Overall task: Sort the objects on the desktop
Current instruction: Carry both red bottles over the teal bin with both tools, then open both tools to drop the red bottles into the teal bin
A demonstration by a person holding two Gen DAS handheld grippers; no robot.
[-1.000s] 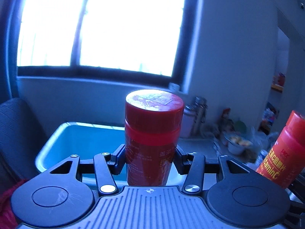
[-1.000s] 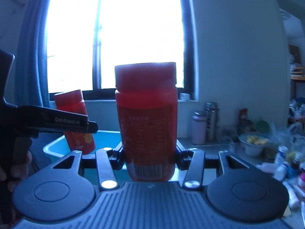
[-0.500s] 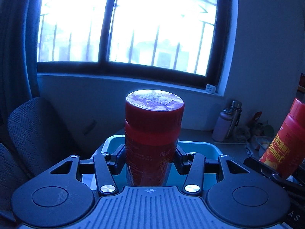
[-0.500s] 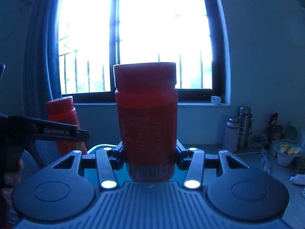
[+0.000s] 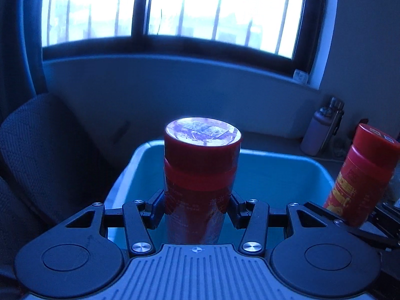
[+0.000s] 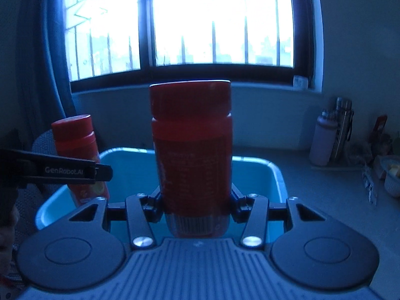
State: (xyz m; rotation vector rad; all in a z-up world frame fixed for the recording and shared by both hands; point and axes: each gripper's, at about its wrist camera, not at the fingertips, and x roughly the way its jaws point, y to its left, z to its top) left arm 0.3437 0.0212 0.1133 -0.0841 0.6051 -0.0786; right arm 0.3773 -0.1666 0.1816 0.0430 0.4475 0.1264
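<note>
Left tongs clamped low on a red bottle, pads on the label well below the cap, bottle upright. Right tongs same story on a second red bottle, gripped near the base just above the barcode. Both bottles hang above the open blue bin, which sits on the grey surface under the window; bin looks empty from what I can see of the inside. Judgement: this is the carry-and-drop step, bottles over the bin but not yet in it. Risks: both grips are low on tall, top-heavy bottles, so a fast tilt or stop could make one pivot in the pads and slip. The two rigs are close: in the right wrist view the left tongs' finger and its bottle sit just beside the right bottle, and in the left view the right bottle is near the left rig's edge, so lowering both together could knock bottle on bottle or finger on bottle. Letting go from this height means a hard plastic bottle bounces off the bin floor, tips, or clips the rim and rolls out onto the surface. The right side of the surface is cluttered, thermos bottles and a small bowl, so a runaway bottle could hit those. Strong backlight and dark frames also make the rim's depth hard to judge.
</note>
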